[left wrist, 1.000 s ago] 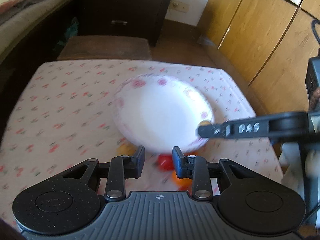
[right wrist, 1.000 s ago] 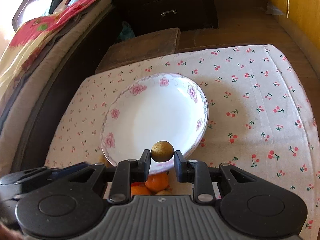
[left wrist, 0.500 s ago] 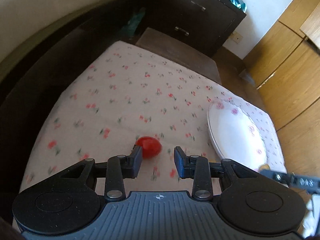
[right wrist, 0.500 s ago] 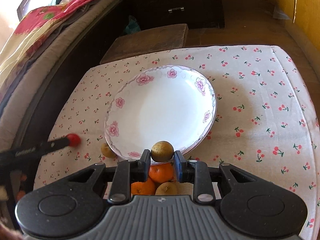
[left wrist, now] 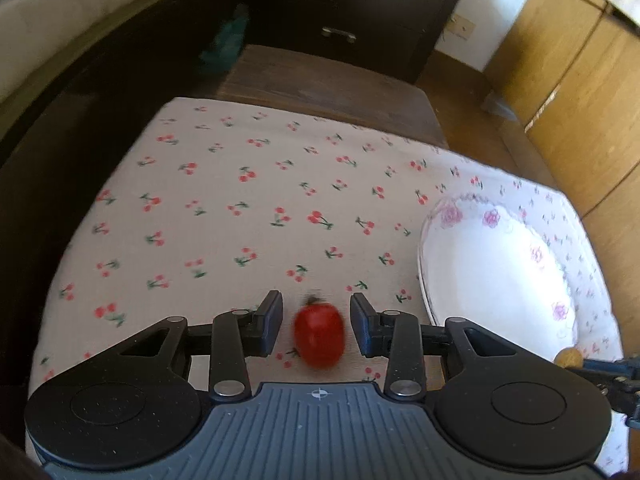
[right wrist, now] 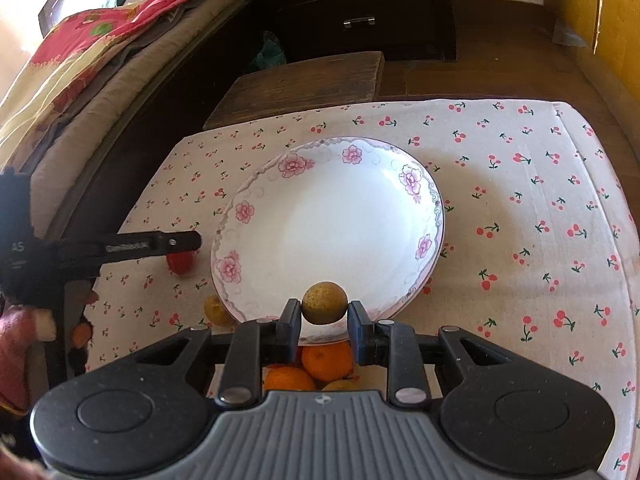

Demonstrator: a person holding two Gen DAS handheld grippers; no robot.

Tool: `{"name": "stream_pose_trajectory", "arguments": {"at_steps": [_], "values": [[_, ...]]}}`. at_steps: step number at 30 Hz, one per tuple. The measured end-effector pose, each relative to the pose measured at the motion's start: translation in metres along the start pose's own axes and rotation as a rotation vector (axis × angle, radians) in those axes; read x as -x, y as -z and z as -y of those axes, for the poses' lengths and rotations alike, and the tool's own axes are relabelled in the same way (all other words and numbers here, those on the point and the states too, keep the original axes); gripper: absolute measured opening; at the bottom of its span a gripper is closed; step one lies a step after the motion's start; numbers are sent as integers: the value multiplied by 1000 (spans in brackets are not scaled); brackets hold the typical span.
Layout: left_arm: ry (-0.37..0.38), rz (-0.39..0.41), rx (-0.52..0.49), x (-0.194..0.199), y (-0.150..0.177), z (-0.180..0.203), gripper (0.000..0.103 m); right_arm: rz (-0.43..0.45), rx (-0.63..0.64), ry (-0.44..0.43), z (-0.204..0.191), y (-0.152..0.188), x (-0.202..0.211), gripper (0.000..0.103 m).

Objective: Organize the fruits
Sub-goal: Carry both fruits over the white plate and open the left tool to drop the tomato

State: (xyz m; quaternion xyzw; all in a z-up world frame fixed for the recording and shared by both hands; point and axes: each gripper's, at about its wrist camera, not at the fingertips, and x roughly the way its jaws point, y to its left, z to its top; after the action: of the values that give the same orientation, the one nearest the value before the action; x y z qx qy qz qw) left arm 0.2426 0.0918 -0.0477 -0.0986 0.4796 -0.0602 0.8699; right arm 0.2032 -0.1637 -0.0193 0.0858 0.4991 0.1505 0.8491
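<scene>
A red tomato (left wrist: 319,334), blurred, lies between the fingers of my left gripper (left wrist: 316,326), whose jaws are opening. A gap shows on each side of the tomato. It appears to rest on the cherry-print tablecloth (left wrist: 224,208), left of the white flowered plate (left wrist: 492,276). From the right wrist view the left gripper's finger (right wrist: 160,242) reaches in over the tomato (right wrist: 180,262). My right gripper (right wrist: 324,316) is shut on a round brownish-green fruit (right wrist: 324,303), above the near rim of the plate (right wrist: 256,184).
Two oranges (right wrist: 326,360) and a brownish fruit (right wrist: 344,384) lie under the right gripper, near the table's front edge. A yellowish fruit (right wrist: 216,310) touches the plate's near-left rim. A dark wooden stool (right wrist: 296,88), a chest of drawers and a bed stand beyond the table.
My left gripper swung left from the plate to the open cloth and came lower with the tomato. Its jaws widened and no longer press on it. The right gripper kept still with its fruit.
</scene>
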Motion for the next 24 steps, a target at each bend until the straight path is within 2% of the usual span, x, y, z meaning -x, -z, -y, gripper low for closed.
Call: {"name": "stream_pose_trajectory", "arguments": {"at_steps": [5,8,12,15,21,24], "values": [[-29,-12,-48,-2,2,19,44,-2,-5,11,0,-3,-4,27],[-41,-28,-59,-1,6,25,37,-2,0,9,-1,-4,-6,27],[-72,-19,-44,-1,6,29,35,-6,3,18,-2,-5,-8,27],[-85,-24,-72,0,6,37,35,-4,10,28,-3,-7,-9,27],[-56,3,-48,25,7,38,35,-8,7,23,-4,-11,-13,27],[-10,38,-40,40,1,46,35,-6,14,27,-7,-11,-13,27]]}}
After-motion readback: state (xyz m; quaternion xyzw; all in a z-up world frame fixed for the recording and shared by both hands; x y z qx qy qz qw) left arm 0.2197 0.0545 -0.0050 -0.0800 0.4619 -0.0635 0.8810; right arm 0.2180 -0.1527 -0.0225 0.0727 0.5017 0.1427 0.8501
